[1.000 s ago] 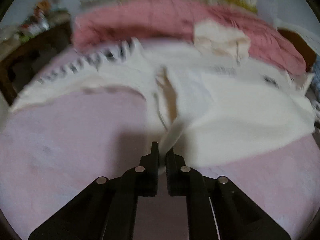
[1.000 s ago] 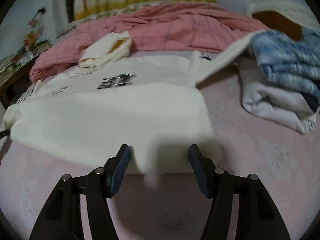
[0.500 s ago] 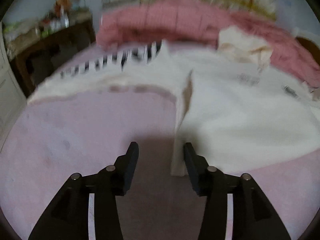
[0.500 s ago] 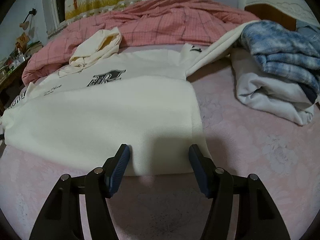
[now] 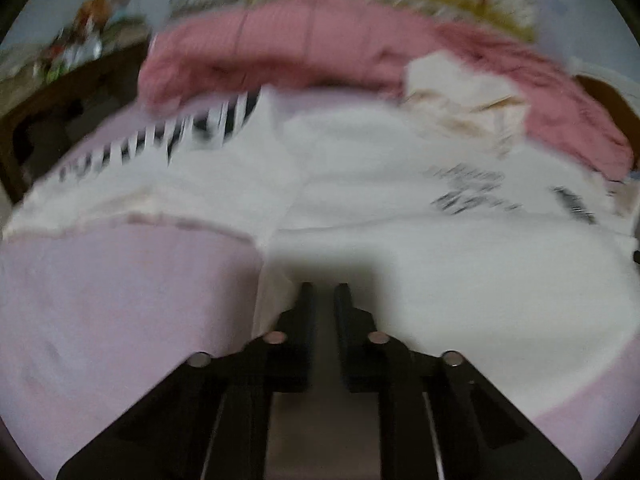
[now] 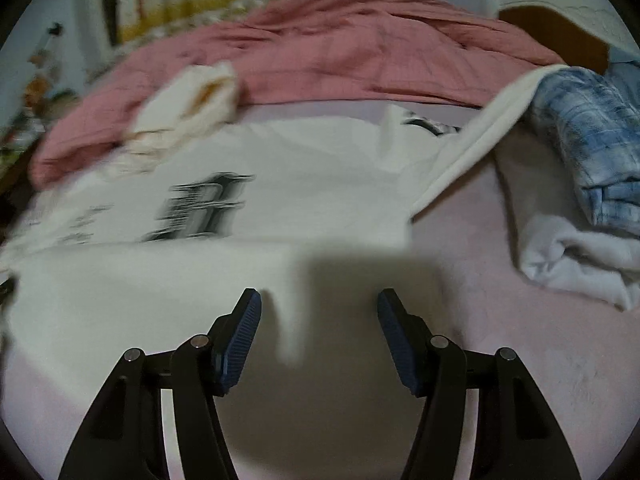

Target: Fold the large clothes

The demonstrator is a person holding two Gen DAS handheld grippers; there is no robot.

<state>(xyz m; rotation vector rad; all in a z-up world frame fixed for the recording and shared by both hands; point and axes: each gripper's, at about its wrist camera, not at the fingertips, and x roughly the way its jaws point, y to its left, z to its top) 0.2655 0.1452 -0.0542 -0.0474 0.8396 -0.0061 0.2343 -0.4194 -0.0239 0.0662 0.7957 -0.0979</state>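
Observation:
A large white sweatshirt (image 6: 248, 152) with black lettering lies spread on the pink bedsheet (image 6: 520, 360). Its striped sleeve (image 5: 192, 136) runs off to the left in the left wrist view. My left gripper (image 5: 323, 292) sits at the near hem by the garment's left side. Its jaws are closing to a narrow slit with shadowed white cloth (image 5: 460, 280) in it. Over the hem's right end my right gripper (image 6: 319, 300) stands open. A small flap of the hem (image 6: 290, 332) lies between its blue pads (image 6: 244, 332), untouched.
A pink quilt (image 6: 360, 40) is heaped along the back, with a crumpled cream garment (image 6: 188, 104) on it. Blue plaid and white clothes (image 6: 588, 152) are piled at the right. A dark wooden table (image 5: 48, 120) with clutter stands at the far left.
The left gripper let go of the raised fold, opened, moved forward and down onto the hem, and has nearly closed again. The right gripper advanced over the hem and stayed open.

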